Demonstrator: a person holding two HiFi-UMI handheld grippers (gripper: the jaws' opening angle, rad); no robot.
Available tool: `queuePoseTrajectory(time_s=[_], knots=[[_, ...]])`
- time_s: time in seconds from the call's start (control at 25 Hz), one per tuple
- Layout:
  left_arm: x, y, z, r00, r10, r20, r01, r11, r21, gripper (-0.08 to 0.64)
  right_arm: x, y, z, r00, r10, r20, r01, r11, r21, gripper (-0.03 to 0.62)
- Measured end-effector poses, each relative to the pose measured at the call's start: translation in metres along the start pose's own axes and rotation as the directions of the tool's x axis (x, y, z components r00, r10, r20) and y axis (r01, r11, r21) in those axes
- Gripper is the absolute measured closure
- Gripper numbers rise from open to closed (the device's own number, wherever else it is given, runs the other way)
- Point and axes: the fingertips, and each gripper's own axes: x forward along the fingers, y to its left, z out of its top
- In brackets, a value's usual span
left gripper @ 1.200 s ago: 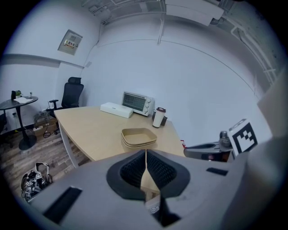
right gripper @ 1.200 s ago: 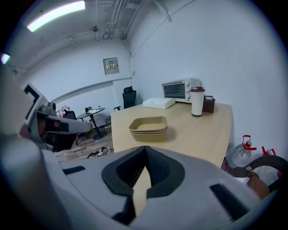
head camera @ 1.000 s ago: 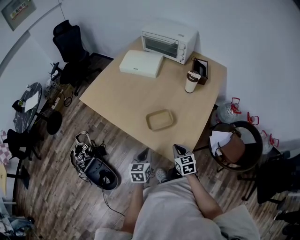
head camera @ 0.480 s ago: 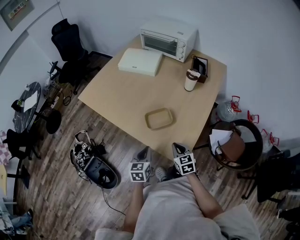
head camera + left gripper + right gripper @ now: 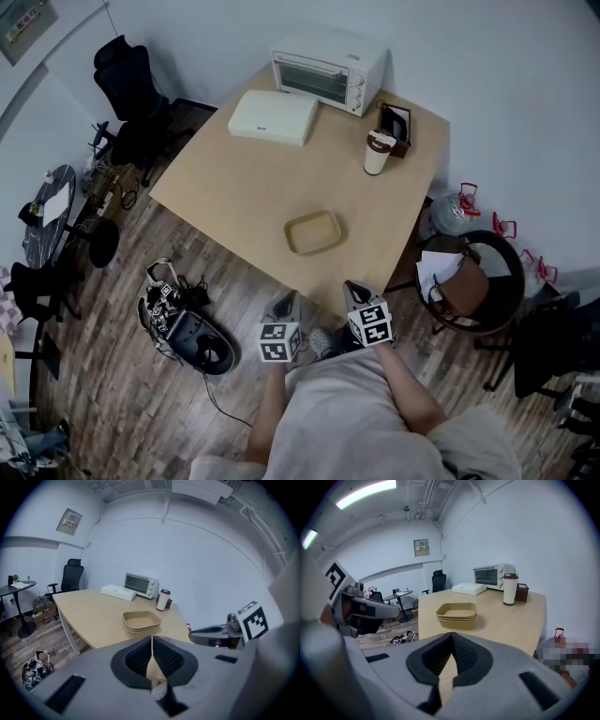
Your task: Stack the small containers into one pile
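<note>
A pile of tan paper containers [image 5: 313, 232] [image 5: 140, 622] [image 5: 456, 611] rests nested on the wooden table [image 5: 244, 202] near its front edge. Both grippers hang short of the table, close to the person's body. My left gripper [image 5: 285, 307] [image 5: 152, 641] is shut with nothing between its jaws. My right gripper [image 5: 354, 297] [image 5: 451, 639] is also shut and holds nothing. The pile lies ahead of both, well apart from them.
At the table's far side stand a white toaster oven [image 5: 328, 56], a flat white box [image 5: 273, 117], and a paper cup [image 5: 377, 153] beside a dark holder. A chair with a bag [image 5: 464, 291] stands right; a black bag [image 5: 187, 323] lies on the floor left.
The head view has shifted slightly, so the table and pile appear a little higher and further left. Both grippers stay in place, shut.
</note>
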Motion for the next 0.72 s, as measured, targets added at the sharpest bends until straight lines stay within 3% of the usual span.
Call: queuePoseTrajectory(time_s=[0.72], knots=[[0.0079,-0.0024,0.0025,1.000,0.013,0.000,-0.013,1.000,-0.005,0.549,0.0068,-0.0078,0.0053,1.000,0.022,0.003,-0.022,1.000,0.006,0.594]])
